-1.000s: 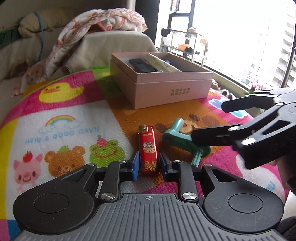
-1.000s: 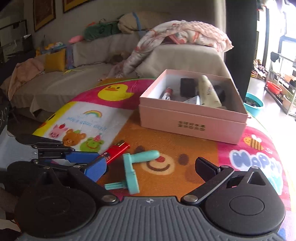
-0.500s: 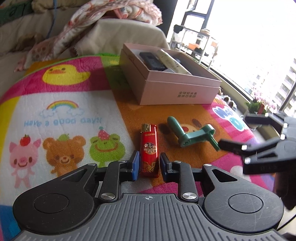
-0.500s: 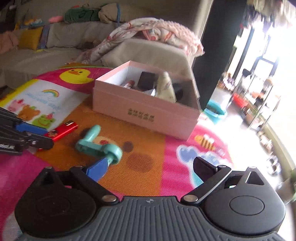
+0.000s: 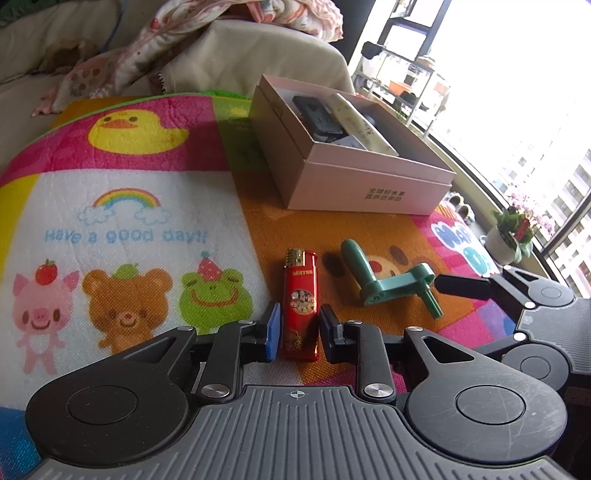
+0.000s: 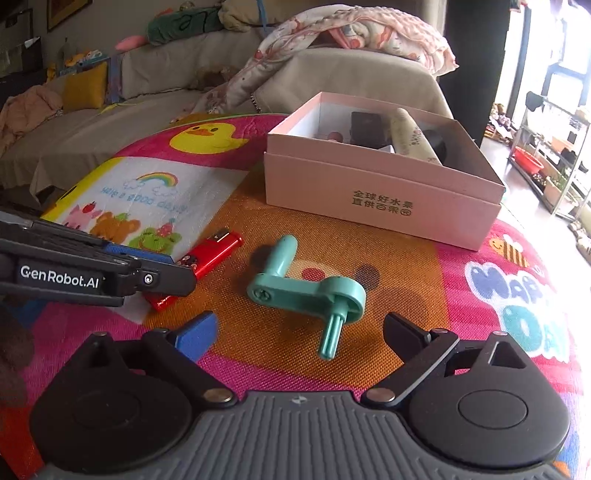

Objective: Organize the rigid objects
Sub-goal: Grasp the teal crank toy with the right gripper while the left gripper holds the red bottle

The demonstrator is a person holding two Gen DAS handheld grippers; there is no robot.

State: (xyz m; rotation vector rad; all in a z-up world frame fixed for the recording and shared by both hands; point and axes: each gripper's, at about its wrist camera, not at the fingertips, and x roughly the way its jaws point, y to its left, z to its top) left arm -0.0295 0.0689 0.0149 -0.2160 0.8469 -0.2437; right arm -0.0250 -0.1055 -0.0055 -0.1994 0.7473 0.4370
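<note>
A red lighter (image 5: pixel 301 288) lies on the colourful play mat (image 5: pixel 122 221), and my left gripper (image 5: pixel 298 325) is shut on its lower half, one pad against each side. The lighter (image 6: pixel 214 254) and the left fingers (image 6: pixel 166 273) also show at the left of the right wrist view. Right of the lighter lies a teal plastic crank (image 5: pixel 391 284). My right gripper (image 6: pixel 301 330) faces this crank (image 6: pixel 306 291) with jaws wide and slowly closing. The crank's peg reaches between the fingertips, and the pads do not touch it. One right finger (image 5: pixel 461 286) points at the peg.
An open pink box (image 6: pixel 369 192) stands on the mat behind the crank and holds a black item (image 6: pixel 365 125), a cream tube (image 6: pixel 410 140) and other small things. A sofa with a blanket (image 6: pixel 351 29) is behind. Shelves and a window are at the right.
The right gripper has come down from above the crank to mat level on its right, now facing the peg. The left view has rolled; the lighter stays between the left pads.
</note>
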